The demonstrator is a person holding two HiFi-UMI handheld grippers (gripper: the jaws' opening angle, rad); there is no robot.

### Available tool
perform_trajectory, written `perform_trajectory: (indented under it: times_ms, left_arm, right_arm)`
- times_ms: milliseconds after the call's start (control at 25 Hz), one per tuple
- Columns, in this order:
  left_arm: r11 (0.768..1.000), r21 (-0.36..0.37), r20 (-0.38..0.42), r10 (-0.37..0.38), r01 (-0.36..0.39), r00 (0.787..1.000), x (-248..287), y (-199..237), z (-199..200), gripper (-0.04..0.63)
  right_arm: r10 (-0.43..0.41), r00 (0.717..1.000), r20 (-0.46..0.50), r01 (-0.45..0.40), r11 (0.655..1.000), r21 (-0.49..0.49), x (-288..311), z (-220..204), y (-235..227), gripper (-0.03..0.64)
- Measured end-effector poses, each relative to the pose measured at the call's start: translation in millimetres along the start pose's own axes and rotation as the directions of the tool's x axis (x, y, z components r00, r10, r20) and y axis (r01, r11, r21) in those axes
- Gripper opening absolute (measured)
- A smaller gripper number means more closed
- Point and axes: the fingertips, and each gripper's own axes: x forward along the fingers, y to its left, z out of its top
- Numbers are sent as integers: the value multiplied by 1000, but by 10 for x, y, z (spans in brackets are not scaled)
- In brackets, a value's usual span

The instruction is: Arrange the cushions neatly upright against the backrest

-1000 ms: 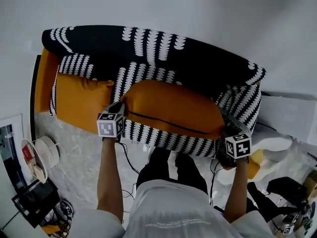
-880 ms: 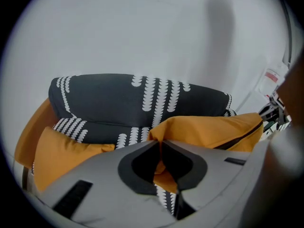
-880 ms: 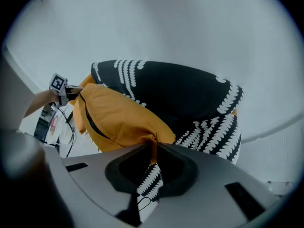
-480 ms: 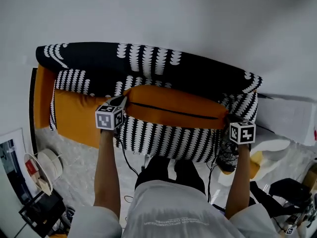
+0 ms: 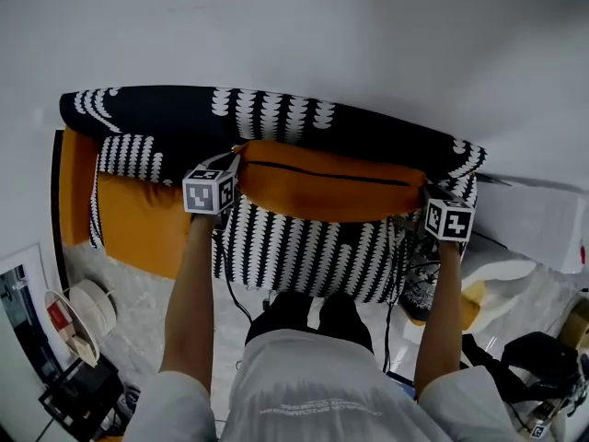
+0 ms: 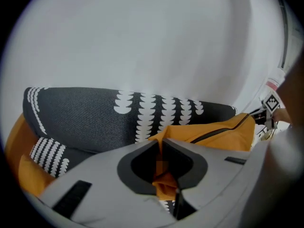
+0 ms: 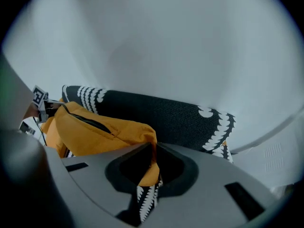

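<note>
A long orange cushion [image 5: 327, 184] with a dark zip line stands on edge on the sofa seat, close to the black-and-white patterned backrest [image 5: 267, 116]. My left gripper [image 5: 228, 173] is shut on its left corner [image 6: 164, 167]; my right gripper [image 5: 429, 198] is shut on its right corner [image 7: 151, 167]. Both gripper views show orange fabric pinched between the jaws. A second orange cushion [image 5: 138, 217] lies flat at the sofa's left end, partly under a patterned cover.
The patterned seat front [image 5: 313, 251] faces me. A white wall rises behind the sofa. A white box [image 5: 538, 219] is at the right, a stand with white rolls [image 5: 78, 307] at the lower left, and cables [image 5: 405, 284] hang on the floor by my legs.
Both grippers have lifted the long orange cushion up and back toward the backrest; it has turned from lying slanted on the seat to standing on edge.
</note>
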Motion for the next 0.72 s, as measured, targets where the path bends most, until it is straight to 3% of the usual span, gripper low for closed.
perform_trajectory:
  times_ms: [160, 280, 320, 360, 600, 720]
  left_arm:
    - [999, -30, 28, 27, -26, 999, 118, 95, 202, 63]
    - [997, -66, 63, 51, -46, 997, 101, 122, 314, 125]
    - [996, -74, 71, 50, -44, 996, 87, 109, 341, 180]
    - [996, -77, 81, 50, -43, 995, 67, 91, 361, 187]
    - [986, -133, 197, 127, -102, 972, -346, 99, 342, 209]
    - [968, -224, 230, 169, -117, 958, -618, 164, 190, 210]
  right_arm:
    - [-35, 995, 93, 20, 988, 151, 127, 169, -110, 41]
    - [-29, 988, 150, -30, 926, 376, 136, 231, -232, 43]
    - [-38, 986, 165, -34, 910, 412, 99, 270, -272, 50]
    - [-56, 983, 176, -24, 907, 420, 46, 317, -308, 55]
    - [-239, 942, 236, 194, 961, 197, -535, 601, -329, 66]
    - [-183, 946, 266, 168, 983, 80, -739, 615, -39, 66]
